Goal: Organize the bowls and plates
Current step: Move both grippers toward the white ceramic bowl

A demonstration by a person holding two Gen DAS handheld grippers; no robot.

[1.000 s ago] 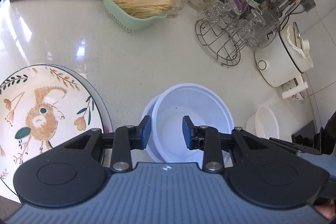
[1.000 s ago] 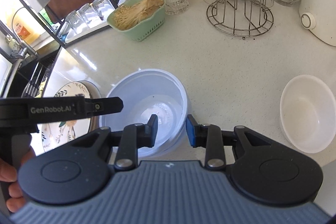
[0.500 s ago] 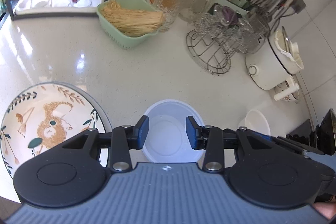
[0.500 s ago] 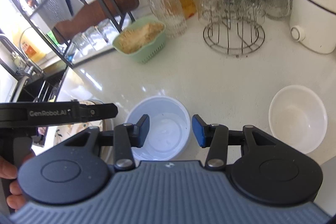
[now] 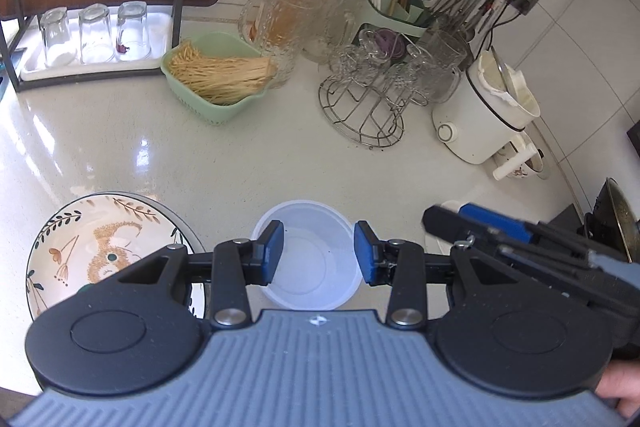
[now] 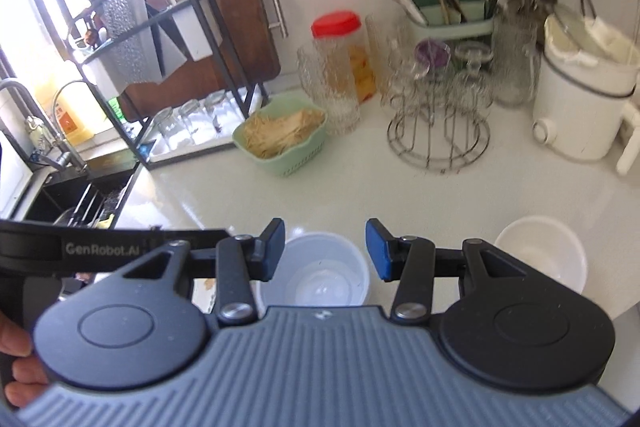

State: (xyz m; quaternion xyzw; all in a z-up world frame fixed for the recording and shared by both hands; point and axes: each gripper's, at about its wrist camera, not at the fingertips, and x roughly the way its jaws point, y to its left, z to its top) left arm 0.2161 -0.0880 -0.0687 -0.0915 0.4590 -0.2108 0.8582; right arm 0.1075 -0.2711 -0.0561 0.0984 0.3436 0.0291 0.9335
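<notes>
Both grippers hang empty above a kitchen counter [image 5: 280,155], the left gripper [image 5: 319,253] and right gripper [image 6: 325,254] spread wide over the translucent bowl [image 5: 310,267]. A patterned plate [image 5: 100,243] sits just left; a white bowl [image 6: 540,255] waits right. Next, likely, one gripper must drop and pinch a rim. Beyond, a green basket [image 5: 216,75] and wire glass rack [image 5: 366,111] crowd the wall, well apart.

Bowls [image 5: 308,255], plate [image 5: 100,243] on countertop [image 5: 280,163]
</notes>
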